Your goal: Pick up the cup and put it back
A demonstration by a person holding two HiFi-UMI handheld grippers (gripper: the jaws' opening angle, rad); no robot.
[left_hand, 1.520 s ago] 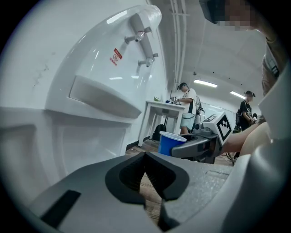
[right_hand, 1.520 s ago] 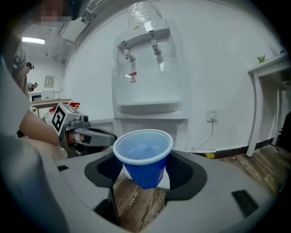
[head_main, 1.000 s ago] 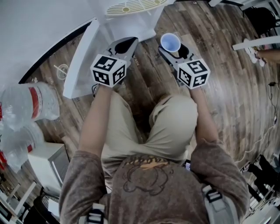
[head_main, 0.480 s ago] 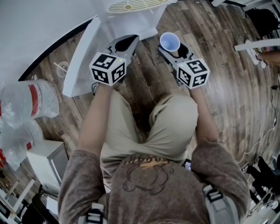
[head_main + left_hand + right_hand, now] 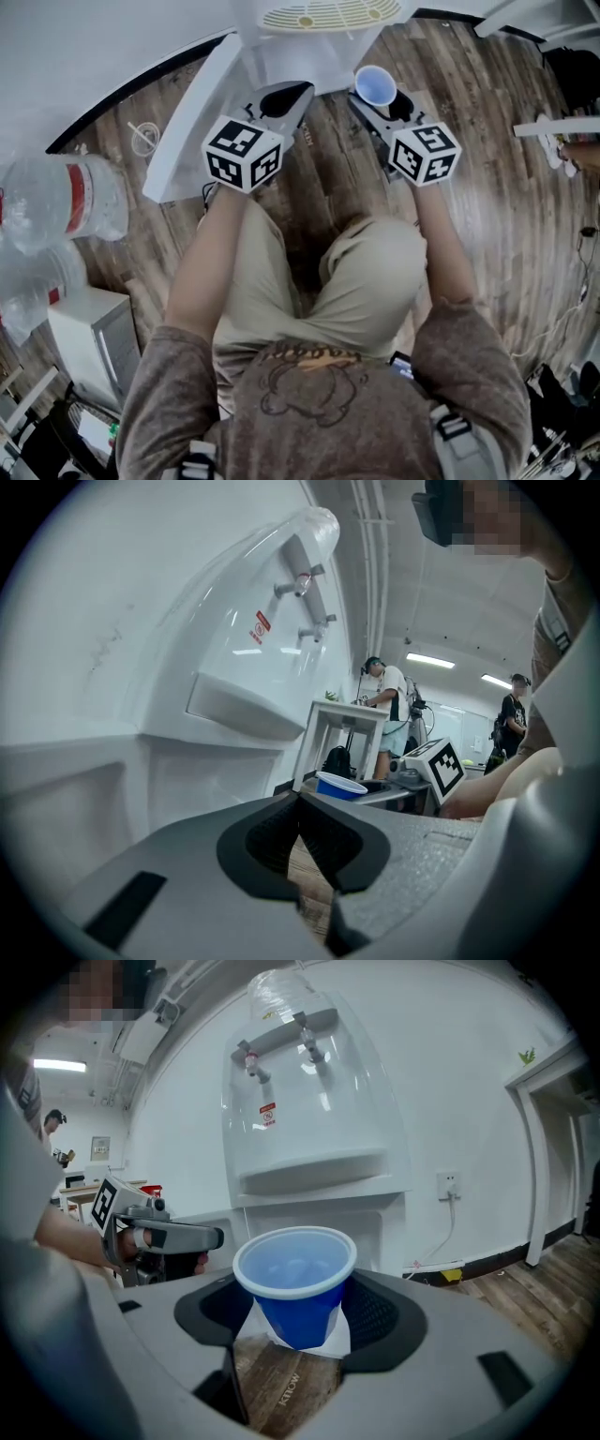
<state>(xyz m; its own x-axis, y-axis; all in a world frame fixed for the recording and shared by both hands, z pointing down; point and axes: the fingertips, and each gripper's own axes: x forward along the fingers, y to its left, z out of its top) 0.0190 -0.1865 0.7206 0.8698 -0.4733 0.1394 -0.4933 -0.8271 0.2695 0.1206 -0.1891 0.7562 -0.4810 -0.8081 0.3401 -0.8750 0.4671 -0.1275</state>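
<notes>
Since the frame one second earlier, the right gripper (image 5: 380, 101) and the blue cup (image 5: 375, 85) are shifted slightly toward the white water dispenser (image 5: 291, 61) in the head view. The grip on the cup is unchanged.

1. Right gripper: the jaws are set wide and clamped on the cup's sides, one pad against each flank, as seen in the right gripper view (image 5: 298, 1321). The cup (image 5: 295, 1283) is held upright with its white rim uppermost, clear of the wood floor (image 5: 487, 187).
2. Cup position: the cup is held in front of the dispenser's lower front panel (image 5: 309, 1213). The two taps (image 5: 281, 1044) and the recessed shelf are located above and behind it.
3. Left gripper (image 5: 284, 97): the jaws are brought together with nothing between them (image 5: 302, 803). It is held beside the right gripper, pointed at the dispenser base.
4. Two large water bottles (image 5: 66, 206) are located at the left edge of the floor area.
</notes>
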